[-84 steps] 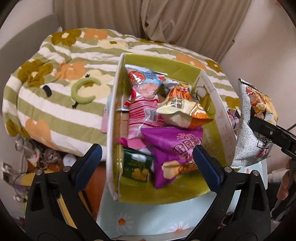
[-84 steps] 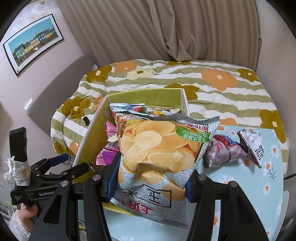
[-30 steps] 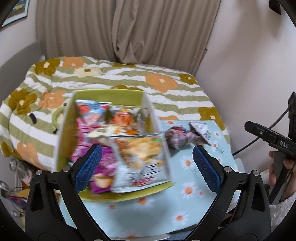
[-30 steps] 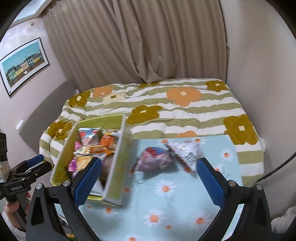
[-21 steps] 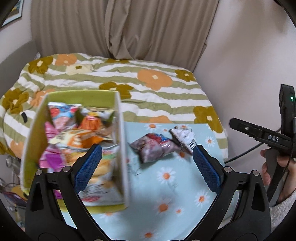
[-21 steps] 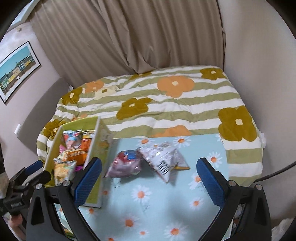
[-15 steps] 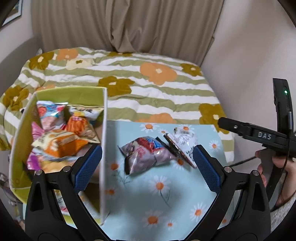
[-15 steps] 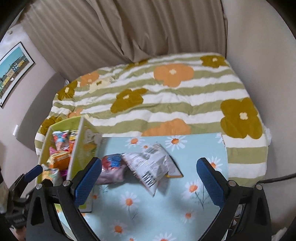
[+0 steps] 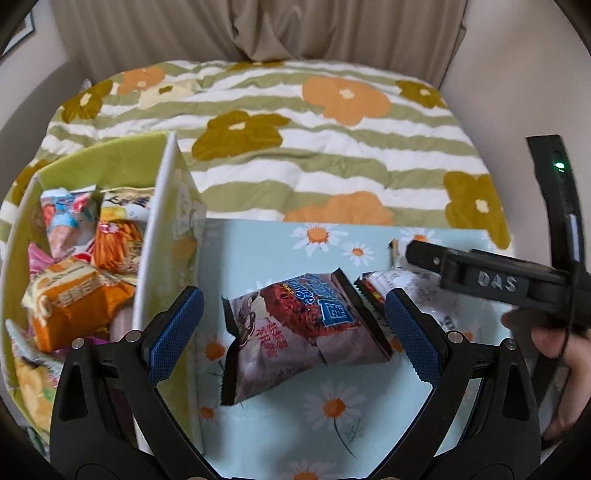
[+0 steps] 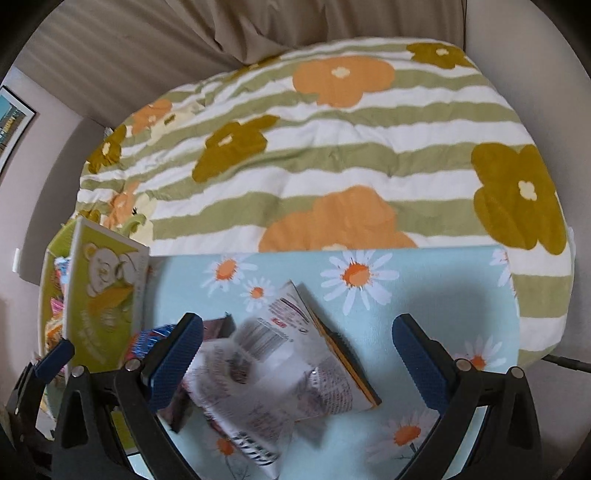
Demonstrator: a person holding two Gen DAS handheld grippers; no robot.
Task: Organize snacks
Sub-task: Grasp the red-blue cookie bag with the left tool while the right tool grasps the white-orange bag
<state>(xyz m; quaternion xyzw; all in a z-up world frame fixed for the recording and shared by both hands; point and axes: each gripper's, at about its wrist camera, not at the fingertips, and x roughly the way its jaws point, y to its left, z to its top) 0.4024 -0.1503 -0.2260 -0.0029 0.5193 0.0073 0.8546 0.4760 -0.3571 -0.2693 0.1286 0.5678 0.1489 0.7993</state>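
Note:
A green box [image 9: 168, 206] full of snack bags stands at the left of the daisy-print table; it also shows in the right wrist view [image 10: 105, 291]. A red-and-silver snack bag [image 9: 295, 332] lies on the table beside it. A white bag with a barcode [image 10: 280, 373] lies just right of that one, seen in the left wrist view [image 9: 413, 291] too. My left gripper [image 9: 293, 336] is open and empty, low over the red-and-silver bag. My right gripper [image 10: 295, 354] is open and empty over the white bag, and shows at the right of the left wrist view [image 9: 491, 284].
The table [image 10: 436, 295] has a light blue daisy cloth. A bed with a striped floral quilt [image 10: 332, 147] lies right behind it. Curtains [image 9: 258, 29] hang at the back. A wall is close on the right.
The chip bag my right gripper held has gone into the box. Both grippers have swung right, away from the box, and dropped toward the two bags on the table.

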